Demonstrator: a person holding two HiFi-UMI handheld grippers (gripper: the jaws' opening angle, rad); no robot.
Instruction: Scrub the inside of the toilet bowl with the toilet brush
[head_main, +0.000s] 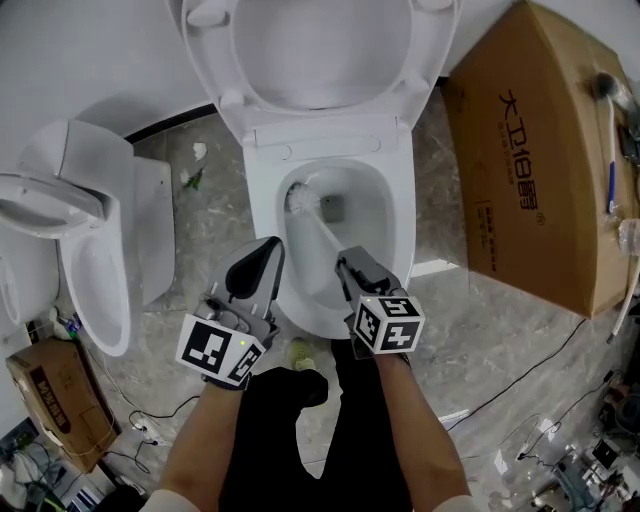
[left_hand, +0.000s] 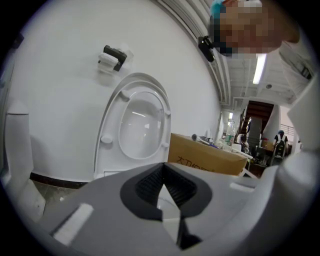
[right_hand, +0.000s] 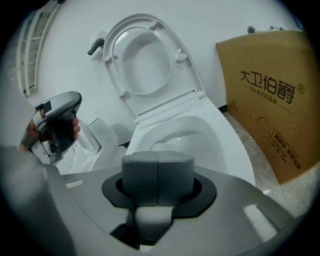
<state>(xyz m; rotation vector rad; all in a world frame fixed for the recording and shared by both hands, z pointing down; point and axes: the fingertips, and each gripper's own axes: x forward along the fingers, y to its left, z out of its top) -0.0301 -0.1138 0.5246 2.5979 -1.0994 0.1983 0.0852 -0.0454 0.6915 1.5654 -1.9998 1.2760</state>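
The white toilet bowl (head_main: 402, 205) stands in the middle of the head view with its lid (head_main: 320, 50) raised. A white toilet brush lies inside it, bristle head (head_main: 300, 200) against the bowl's left wall. Its handle (head_main: 322, 240) slants down to my right gripper (head_main: 350, 268), which is shut on it above the front rim. In the right gripper view the pads (right_hand: 158, 172) press together, with the handle's end (right_hand: 151, 220) just below and the bowl (right_hand: 200, 130) ahead. My left gripper (head_main: 268, 252) hangs shut and empty beside the front left rim; its own view shows the jaws (left_hand: 164, 187) closed before the lid (left_hand: 140, 125).
A big cardboard box (head_main: 540, 160) stands right of the toilet. A second white toilet (head_main: 90, 260) sits to the left, a smaller box (head_main: 50, 390) near it. Cables (head_main: 520, 390) trail over the marble floor at lower right. The person's legs stand before the bowl.
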